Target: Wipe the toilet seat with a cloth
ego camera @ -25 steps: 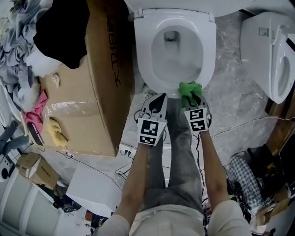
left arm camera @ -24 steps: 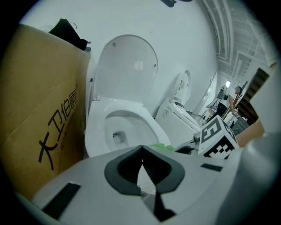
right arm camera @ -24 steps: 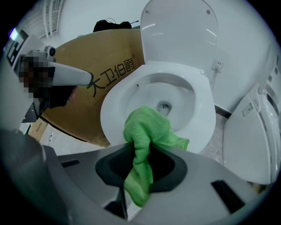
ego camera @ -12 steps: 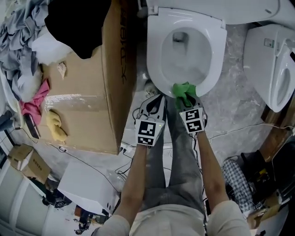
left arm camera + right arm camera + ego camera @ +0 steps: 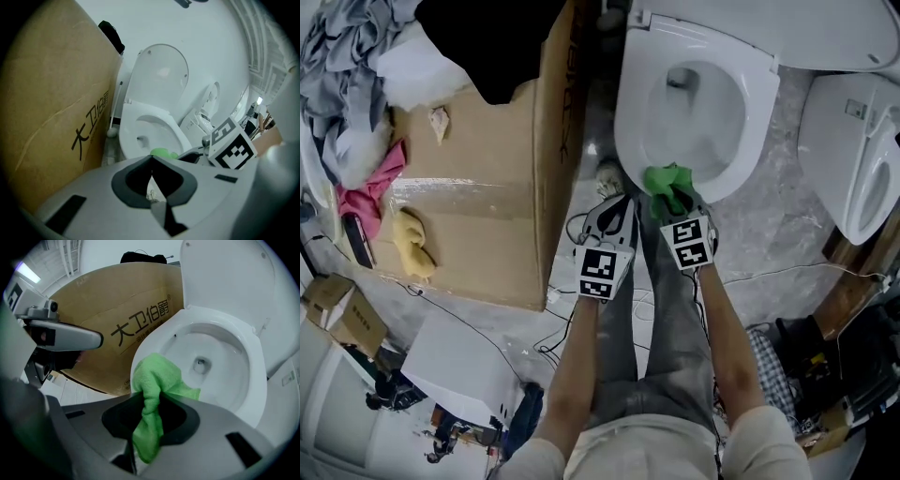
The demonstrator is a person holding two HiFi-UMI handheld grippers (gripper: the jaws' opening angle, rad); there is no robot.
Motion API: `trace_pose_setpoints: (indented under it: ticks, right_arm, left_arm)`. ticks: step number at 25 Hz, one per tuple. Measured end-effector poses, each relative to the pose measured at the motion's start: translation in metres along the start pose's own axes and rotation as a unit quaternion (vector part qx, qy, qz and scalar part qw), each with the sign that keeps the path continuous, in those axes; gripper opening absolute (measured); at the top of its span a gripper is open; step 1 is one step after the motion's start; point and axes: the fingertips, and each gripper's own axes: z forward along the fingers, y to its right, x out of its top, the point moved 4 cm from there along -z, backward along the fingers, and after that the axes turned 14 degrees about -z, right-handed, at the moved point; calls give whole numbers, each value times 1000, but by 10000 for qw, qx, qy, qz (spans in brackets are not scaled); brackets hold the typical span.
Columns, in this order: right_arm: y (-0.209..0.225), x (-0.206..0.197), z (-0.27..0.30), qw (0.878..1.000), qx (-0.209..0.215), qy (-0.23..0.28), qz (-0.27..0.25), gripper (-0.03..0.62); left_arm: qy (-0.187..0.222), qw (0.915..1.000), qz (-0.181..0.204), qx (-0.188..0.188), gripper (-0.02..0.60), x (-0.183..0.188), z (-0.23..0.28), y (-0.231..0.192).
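Note:
A white toilet stands with its lid up, and its seat (image 5: 759, 89) (image 5: 187, 322) (image 5: 129, 117) rings the bowl. My right gripper (image 5: 675, 202) (image 5: 150, 401) is shut on a green cloth (image 5: 667, 184) (image 5: 157, 380), which bunches out of the jaws and lies on the seat's near front rim. Left of it my left gripper (image 5: 619, 211) (image 5: 151, 164) hangs shut with nothing in it, just short of the bowl's front. The green cloth (image 5: 164, 153) peeks over that gripper's body in the left gripper view.
A large cardboard box (image 5: 487, 178) (image 5: 122, 329) stands close against the toilet's left side. A second white toilet (image 5: 853, 141) is at the right. Cables (image 5: 572, 230) trail on the marbled floor near my feet. Clothes (image 5: 352, 56) are heaped at the far left.
The head view has swung, so the toilet sits further right in the picture. Both grippers keep their places at the bowl's front rim, the cloth still pressed there.

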Motion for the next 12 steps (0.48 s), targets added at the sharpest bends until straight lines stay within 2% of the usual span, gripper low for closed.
trace_pose_setpoints:
  ticks: [12]
  right_arm:
    - [-3,34,16,9981,398,121,-452,97]
  left_arm:
    - [213,9985,-375,342,12,3,-6,-15]
